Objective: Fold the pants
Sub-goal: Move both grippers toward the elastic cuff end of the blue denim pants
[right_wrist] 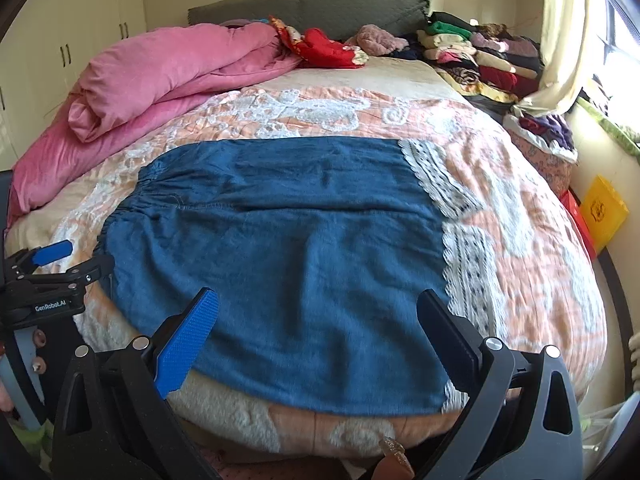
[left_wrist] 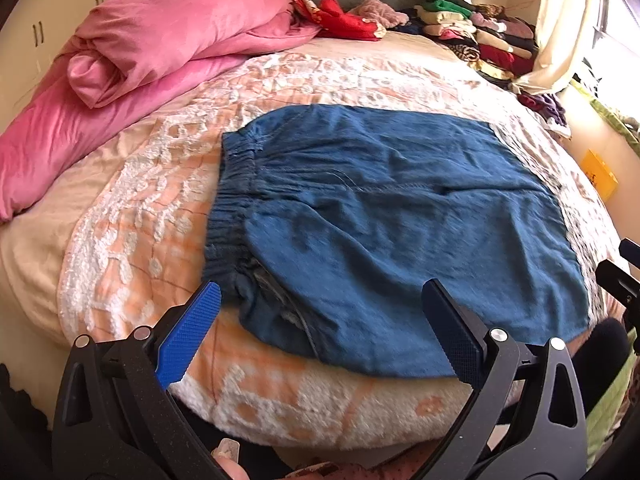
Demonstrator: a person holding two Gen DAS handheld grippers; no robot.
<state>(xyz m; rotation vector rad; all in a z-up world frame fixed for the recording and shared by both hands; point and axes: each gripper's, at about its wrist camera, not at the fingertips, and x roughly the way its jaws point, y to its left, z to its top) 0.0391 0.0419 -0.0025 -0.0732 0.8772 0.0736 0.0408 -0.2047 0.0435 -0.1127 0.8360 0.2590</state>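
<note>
Blue pants lie flat on the bed, elastic waistband to the left, white lace leg hems to the right. They also show in the right wrist view. My left gripper is open and empty, just above the near edge of the pants by the waistband corner. My right gripper is open and empty over the near edge by the hem end. The left gripper also shows at the left edge of the right wrist view.
A peach and white bedspread covers the bed. A pink duvet lies rolled at the back left. Stacks of folded clothes sit at the back right by a curtain. A yellow box stands on the right.
</note>
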